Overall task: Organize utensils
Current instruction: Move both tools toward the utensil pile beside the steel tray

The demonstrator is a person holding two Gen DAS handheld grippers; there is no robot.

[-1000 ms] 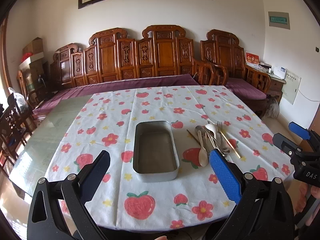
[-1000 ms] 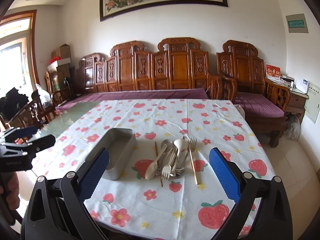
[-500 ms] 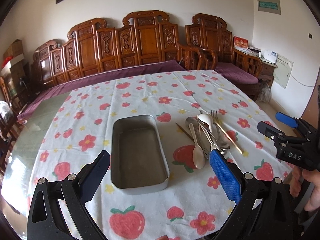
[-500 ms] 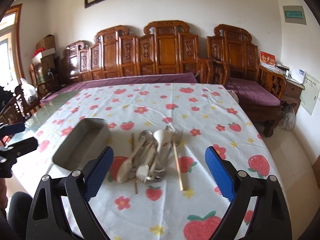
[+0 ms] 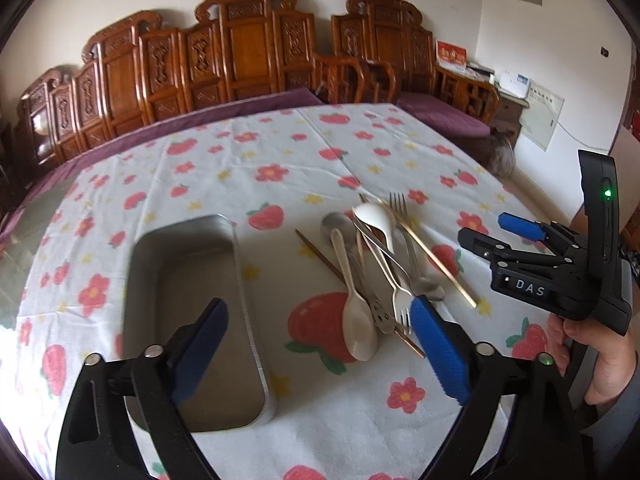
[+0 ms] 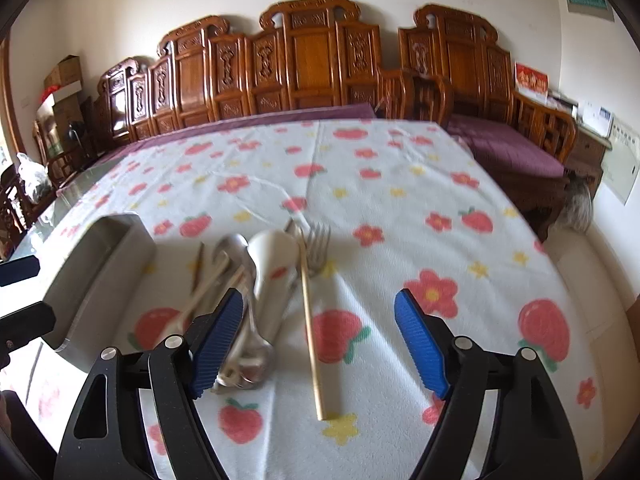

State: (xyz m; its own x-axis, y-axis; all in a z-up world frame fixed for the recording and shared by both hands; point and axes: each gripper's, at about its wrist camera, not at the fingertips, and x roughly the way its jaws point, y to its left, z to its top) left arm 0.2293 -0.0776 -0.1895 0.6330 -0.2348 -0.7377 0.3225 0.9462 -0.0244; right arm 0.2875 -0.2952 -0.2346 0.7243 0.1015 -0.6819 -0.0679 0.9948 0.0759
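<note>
Since a second earlier both views had dropped closer to the tabletop [image 5: 280, 152]; the left tongs [image 5: 316, 344] hung over the metal tray [image 5: 192, 248] at 9 o'clock, jaws closing, empty; the utensil pile [image 6: 256, 280] sat at 11 o'clock of the right tongs [image 6: 318, 338], also narrowing, with a gold chopstick [image 6: 310, 320] between them untouched.

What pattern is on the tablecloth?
White tablecloth printed with red strawberries, red flowers and small yellow stars; clearest in the left wrist view.
</note>
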